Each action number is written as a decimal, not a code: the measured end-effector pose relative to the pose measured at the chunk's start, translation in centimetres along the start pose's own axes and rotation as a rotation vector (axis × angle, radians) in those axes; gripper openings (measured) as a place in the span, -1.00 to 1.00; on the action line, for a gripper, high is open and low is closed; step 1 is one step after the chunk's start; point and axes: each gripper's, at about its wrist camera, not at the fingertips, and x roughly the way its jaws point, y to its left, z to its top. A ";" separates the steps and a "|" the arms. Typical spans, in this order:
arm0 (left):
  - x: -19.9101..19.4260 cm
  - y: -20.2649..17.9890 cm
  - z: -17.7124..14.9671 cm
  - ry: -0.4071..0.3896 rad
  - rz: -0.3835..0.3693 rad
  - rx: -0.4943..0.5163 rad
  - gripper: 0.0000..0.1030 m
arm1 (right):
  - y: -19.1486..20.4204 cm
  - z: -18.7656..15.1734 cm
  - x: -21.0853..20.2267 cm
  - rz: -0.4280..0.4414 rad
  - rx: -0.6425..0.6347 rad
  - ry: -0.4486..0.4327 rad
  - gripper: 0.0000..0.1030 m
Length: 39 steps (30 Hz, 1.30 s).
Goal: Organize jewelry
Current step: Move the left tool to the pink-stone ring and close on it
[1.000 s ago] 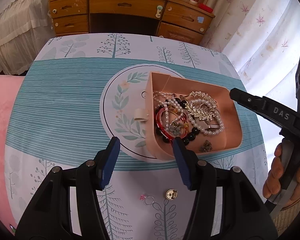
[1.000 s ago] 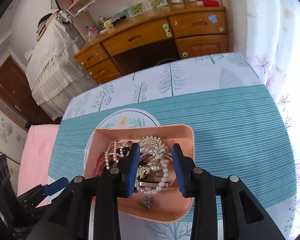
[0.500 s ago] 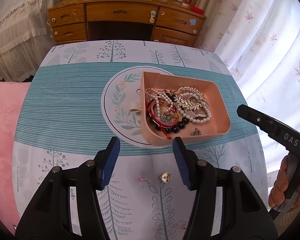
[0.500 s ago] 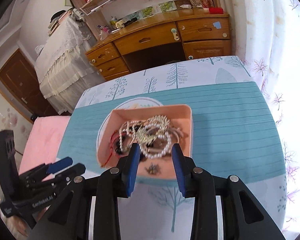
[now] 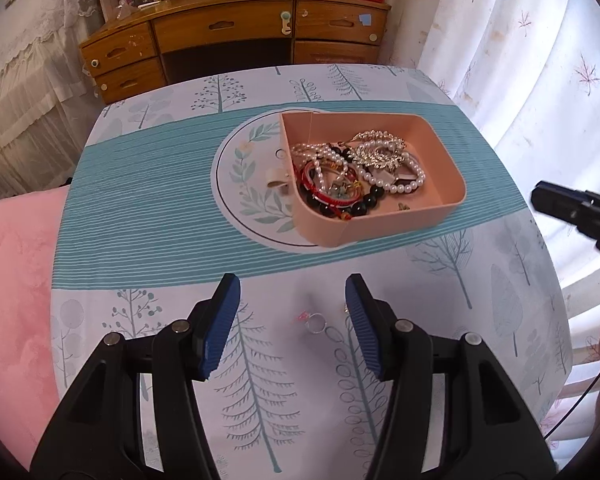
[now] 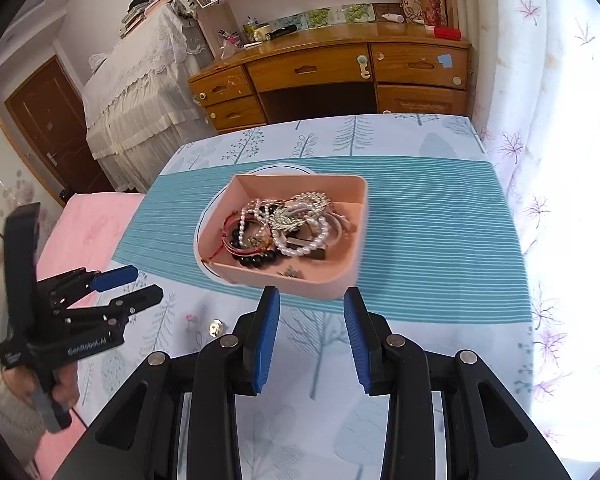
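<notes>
A pink tray (image 5: 448, 158) (image 6: 352, 276) sits mid-table, holding pearl bracelets (image 5: 396, 184), a red bangle (image 5: 324, 196), black beads and gold pieces (image 6: 296, 212). A silver ring with a pink stone (image 5: 314, 323) lies on the cloth between and beyond my left gripper's fingers. A small gold charm (image 6: 215, 326) lies near it. My left gripper (image 5: 292, 320) is open and empty, near the table's front. My right gripper (image 6: 311, 332) is open and empty, just short of the tray's near wall.
The table wears a tree-print cloth with a teal striped band (image 5: 140, 208) and a round leaf-pattern mat (image 5: 244, 184) under the tray. A pink cushion (image 5: 16, 280) lies at the left. A wooden desk (image 5: 228, 28) stands beyond; curtains (image 5: 540, 60) hang at the right.
Both grippers have drawn back from the tray toward the table's near edge and stayed open. The ring and charm now lie closer to my left fingers.
</notes>
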 end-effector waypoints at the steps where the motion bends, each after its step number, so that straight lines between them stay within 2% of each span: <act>1: 0.0 0.2 -0.1 0.002 0.001 0.002 0.01 | -0.5 0.1 -0.6 0.002 0.003 -0.003 -0.35; 10: 0.9 1.2 -1.4 0.031 0.004 0.033 0.01 | -4.9 -1.1 -4.3 -0.039 0.020 0.011 -0.35; 16: 1.7 0.7 -2.6 0.038 -0.008 0.093 0.01 | -5.8 -3.3 -3.4 -0.032 0.021 0.055 -0.35; 28: 5.2 -1.3 -4.3 0.088 -0.045 0.182 0.00 | 0.8 -7.9 3.5 0.087 -0.069 0.180 -0.35; 33: 6.6 -1.4 -3.9 0.100 -0.054 0.183 -0.22 | 3.3 -8.4 5.7 0.111 -0.102 0.203 -0.35; 39: 7.4 -0.8 -3.3 0.086 -0.066 0.168 -0.35 | 4.7 -8.2 6.9 0.133 -0.119 0.210 -0.35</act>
